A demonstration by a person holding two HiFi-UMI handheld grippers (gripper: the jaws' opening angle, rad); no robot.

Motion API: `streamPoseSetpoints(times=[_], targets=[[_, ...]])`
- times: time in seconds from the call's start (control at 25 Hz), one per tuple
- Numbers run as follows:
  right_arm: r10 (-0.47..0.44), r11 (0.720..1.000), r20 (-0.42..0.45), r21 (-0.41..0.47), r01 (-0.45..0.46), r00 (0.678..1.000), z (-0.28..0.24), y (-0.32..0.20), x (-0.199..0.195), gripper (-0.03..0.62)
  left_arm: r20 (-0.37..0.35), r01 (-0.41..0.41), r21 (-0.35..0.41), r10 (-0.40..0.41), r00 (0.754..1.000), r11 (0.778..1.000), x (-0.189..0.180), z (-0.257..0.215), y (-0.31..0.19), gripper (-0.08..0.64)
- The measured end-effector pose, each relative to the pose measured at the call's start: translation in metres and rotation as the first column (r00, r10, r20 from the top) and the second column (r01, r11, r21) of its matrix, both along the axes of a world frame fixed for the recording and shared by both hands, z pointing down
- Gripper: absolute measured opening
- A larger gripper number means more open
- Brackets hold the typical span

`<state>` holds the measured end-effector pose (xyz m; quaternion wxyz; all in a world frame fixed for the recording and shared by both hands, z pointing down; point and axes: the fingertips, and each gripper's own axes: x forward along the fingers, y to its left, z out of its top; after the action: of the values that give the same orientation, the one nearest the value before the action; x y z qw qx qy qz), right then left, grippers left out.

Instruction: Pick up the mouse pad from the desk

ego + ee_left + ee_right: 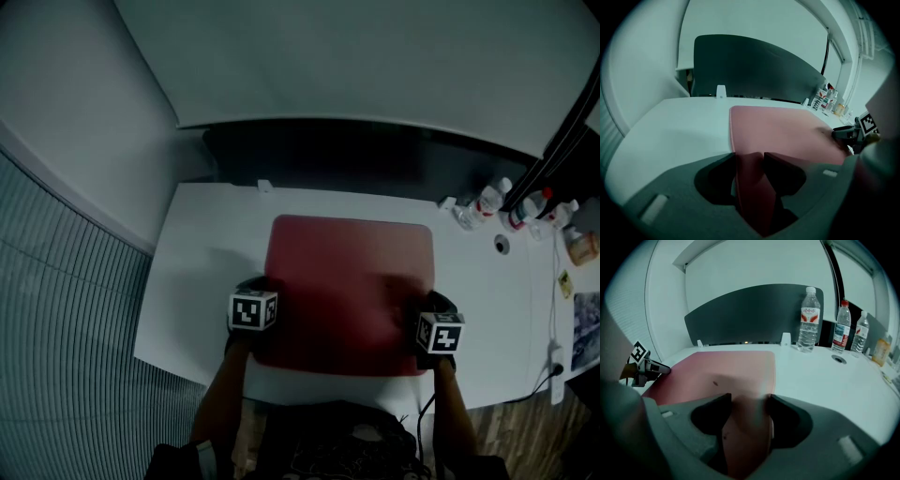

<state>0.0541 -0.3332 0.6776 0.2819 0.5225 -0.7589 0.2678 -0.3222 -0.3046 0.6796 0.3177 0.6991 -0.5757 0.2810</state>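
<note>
The left gripper (750, 158) is clenched on the near left corner of the mouse pad (352, 281), whose red edge curls up between its jaws. The right gripper (747, 403) grips the near right corner in the same way. The rest of the pad lies flat in the middle of the desk (211, 244), closer to the near edge than to the far one. The lift probably goes best if both hands rise together at the same pace and keep the same distance apart. The sheet looks limp, and held only by two corners it may sag or slip out of a grip. There are two grippers and one mouse pad. Three clear bottles (807, 319) stand in a row near the desk's far right corner, with a small amber container (881, 350) beside them. One small round thing (838, 359) lies just in front of the bottles.
</note>
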Motion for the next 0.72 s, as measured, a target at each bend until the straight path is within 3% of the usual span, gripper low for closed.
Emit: streamPoseSetpoints(times=[0.4,0.72], targets=[[0.002,1.000,0.006,-0.020,-0.002,1.000,0.003,0.004,-0.002,0.191,-0.031,0.021,0.013,-0.021,0.999,1.000,0.006,-0.002,0.001,0.132],[-0.071,0.997,-0.003,-0.015,0.071,0.997,0.000,0.008,-0.012,0.114,-0.068,0.032,0.018,-0.030,0.997,0.999,0.009,-0.003,0.002,0.103]])
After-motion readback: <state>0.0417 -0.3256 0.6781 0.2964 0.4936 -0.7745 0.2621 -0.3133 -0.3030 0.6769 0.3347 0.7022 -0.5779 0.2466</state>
